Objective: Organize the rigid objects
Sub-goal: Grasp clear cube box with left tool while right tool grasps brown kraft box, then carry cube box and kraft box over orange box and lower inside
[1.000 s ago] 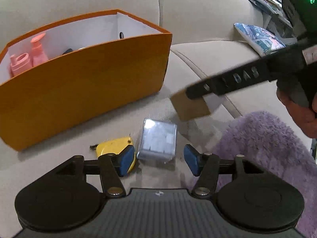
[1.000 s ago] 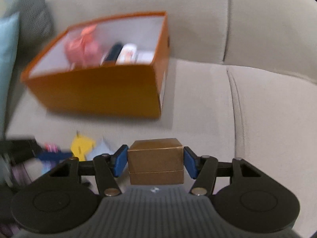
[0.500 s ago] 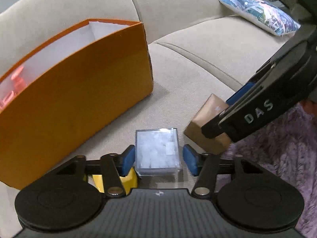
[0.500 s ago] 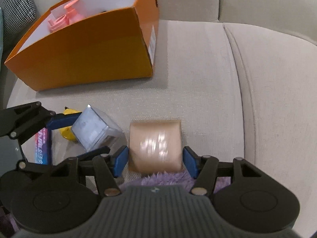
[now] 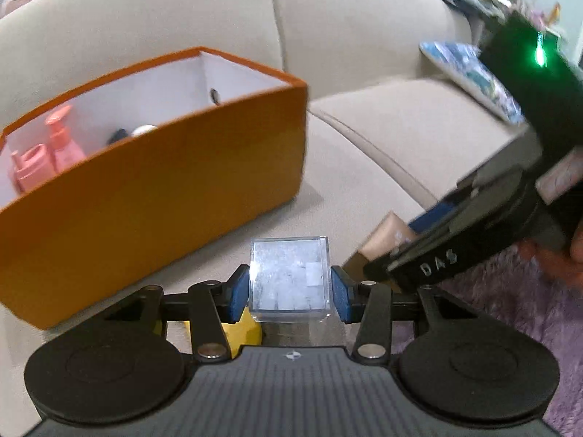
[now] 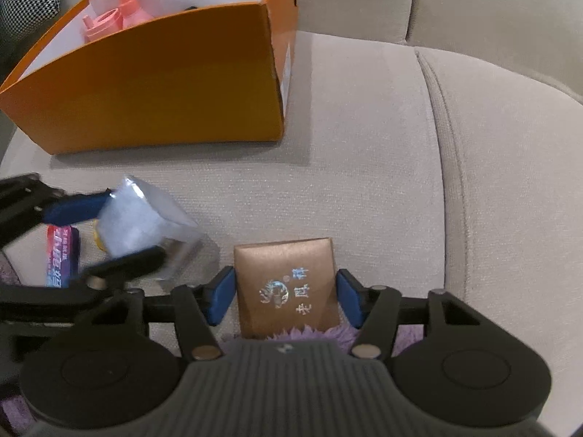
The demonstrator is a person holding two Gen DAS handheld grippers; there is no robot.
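My left gripper (image 5: 289, 293) is shut on a clear plastic cube box (image 5: 289, 278) and holds it above the sofa seat; the box also shows in the right wrist view (image 6: 136, 218). My right gripper (image 6: 286, 296) has its pads slightly apart from a bronze gift box (image 6: 288, 286) that lies on the seat; the box also shows in the left wrist view (image 5: 386, 238). An orange storage box (image 5: 153, 185) stands behind, also seen in the right wrist view (image 6: 164, 76), holding pink bottles (image 5: 58, 138).
A yellow object (image 5: 244, 331) lies under the left gripper. A purple-red packet (image 6: 62, 255) lies at the left. A purple fluffy blanket (image 5: 510, 291) covers the near right. A patterned cushion (image 5: 470, 73) rests on the far sofa seat.
My left gripper closed on the clear box and raised it off the seat. My right gripper set the bronze box down on the seat and opened slightly around it.
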